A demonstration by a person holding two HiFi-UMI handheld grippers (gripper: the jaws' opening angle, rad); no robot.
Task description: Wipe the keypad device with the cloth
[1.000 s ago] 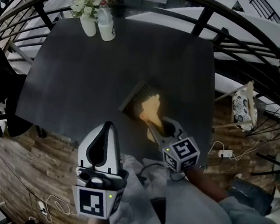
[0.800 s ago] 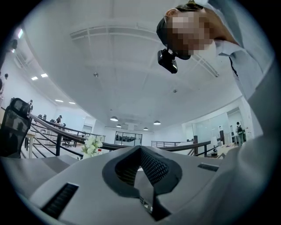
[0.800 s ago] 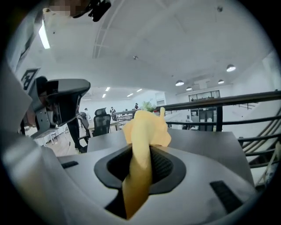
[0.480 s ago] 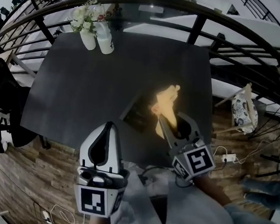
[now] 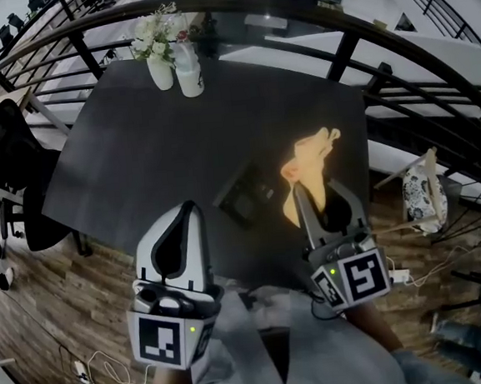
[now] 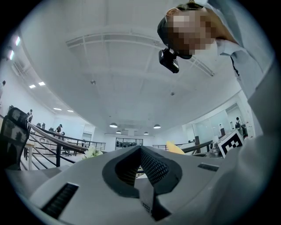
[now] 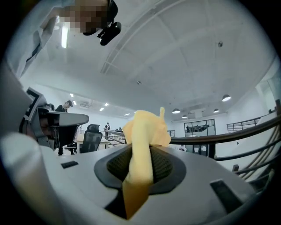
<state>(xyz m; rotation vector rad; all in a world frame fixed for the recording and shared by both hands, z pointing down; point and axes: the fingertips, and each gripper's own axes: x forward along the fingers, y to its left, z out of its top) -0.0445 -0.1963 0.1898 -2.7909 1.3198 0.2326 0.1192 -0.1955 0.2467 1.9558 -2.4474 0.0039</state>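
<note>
Since the earlier frames, the cloth (image 5: 309, 166) has been drawn off the keypad device (image 5: 245, 193) and carried to the right, so that the device is now left uncovered. The device is seen lying flat on the dark worktop (image 5: 136, 146), toward its near edge and set askew, with one corner turned to the person. Its long axis is judged to run from near-left to far-right, though this cannot be settled surely.

The yellow cloth is clamped in the right claw (image 5: 308, 199); in the right gripper view it is seen pinched between the jaws (image 7: 138, 171) and bunched above them (image 7: 142, 132). That claw is tilted upward, so the cloth is judged to be held clear of the worktop and apart from the device. The left claw (image 5: 186, 217) is held closed on nothing, its jaws being seen brought together in the left gripper view (image 6: 142, 176).

The device lies between the two claws, to the left of the cloth and about level with the claw tips. For wiping to be resumed, the cloth would have to be brought leftward and lowered onto the device; the right claw is the one fitted for this.

At the far edge of the worktop a vase of flowers (image 5: 156, 37) and a bottle (image 5: 187, 64) are stood together, well apart from the device, with a railing (image 5: 352, 31) beyond.
</note>
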